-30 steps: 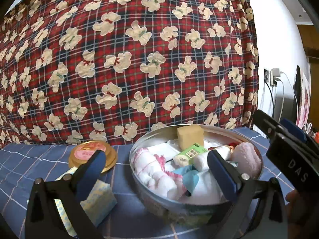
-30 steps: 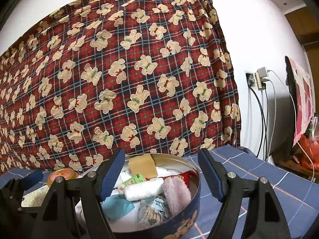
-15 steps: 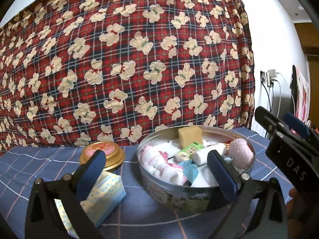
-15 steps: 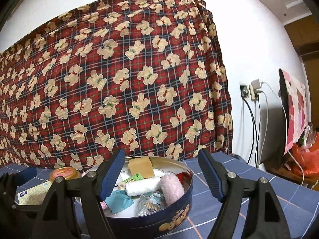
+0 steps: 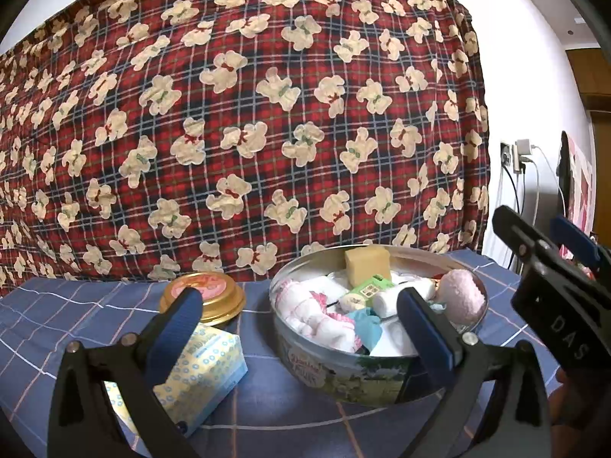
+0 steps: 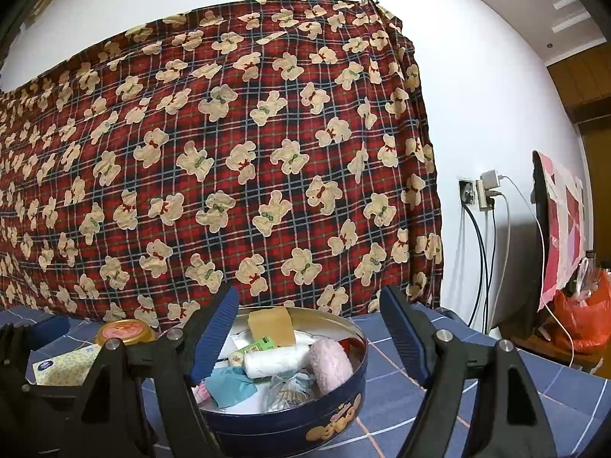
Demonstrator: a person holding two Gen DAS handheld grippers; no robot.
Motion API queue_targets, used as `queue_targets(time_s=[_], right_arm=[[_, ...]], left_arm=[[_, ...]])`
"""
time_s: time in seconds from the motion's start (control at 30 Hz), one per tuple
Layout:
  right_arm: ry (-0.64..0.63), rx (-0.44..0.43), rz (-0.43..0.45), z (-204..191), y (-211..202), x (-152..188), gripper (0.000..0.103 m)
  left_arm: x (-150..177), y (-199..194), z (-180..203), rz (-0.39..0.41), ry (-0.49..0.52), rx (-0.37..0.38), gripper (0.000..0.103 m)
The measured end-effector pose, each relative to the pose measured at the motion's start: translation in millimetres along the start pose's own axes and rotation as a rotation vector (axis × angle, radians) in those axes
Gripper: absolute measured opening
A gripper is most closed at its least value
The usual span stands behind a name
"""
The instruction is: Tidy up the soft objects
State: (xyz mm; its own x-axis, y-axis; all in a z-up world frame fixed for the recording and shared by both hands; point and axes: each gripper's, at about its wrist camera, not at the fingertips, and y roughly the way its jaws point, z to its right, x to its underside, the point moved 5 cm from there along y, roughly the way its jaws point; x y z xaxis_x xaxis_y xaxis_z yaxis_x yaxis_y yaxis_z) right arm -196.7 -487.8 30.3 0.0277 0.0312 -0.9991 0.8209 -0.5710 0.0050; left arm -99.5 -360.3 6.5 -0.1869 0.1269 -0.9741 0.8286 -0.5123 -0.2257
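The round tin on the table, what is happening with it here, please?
A person holds a hand-held gripper in each hand, and both are open and empty. The left hand-held gripper and right hand-held gripper hover in front of the round cookie tin, touching nothing. The tin holds soft things: a pink fluffy roll, a white towel roll, a yellow sponge and a teal cloth. A tissue pack and a gold lid lie on the blue checked cloth beside it.

A shiny metal tin (image 5: 382, 366) holds soft terry-looking cloth rolls (image 5: 317, 305) and a fluffy pink puff (image 5: 460, 297), at its 9 o'clock a glossy gold lid (image 5: 214, 297), perhaps metal, on the matt woven desk cloth (image 5: 76, 316).
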Motion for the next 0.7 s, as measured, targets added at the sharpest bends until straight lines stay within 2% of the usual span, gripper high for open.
queue_targets(time_s=[0.2,0.4,0.7], right_arm=[[0.025,0.01,0.019,5,-5,-1,0.079],[-0.056,-0.035,0.04,-15,-9,-3,0.08],[-0.056,-0.04,0.05,-16,-11,-4,0.081]], left_arm=[[-1,0,0,0.0,0.0,-0.001,0.103],[-1,-7,10,0.027,0.053,0.018,0.103],[0,-4,1,0.005,0.023,-0.04,0.103]])
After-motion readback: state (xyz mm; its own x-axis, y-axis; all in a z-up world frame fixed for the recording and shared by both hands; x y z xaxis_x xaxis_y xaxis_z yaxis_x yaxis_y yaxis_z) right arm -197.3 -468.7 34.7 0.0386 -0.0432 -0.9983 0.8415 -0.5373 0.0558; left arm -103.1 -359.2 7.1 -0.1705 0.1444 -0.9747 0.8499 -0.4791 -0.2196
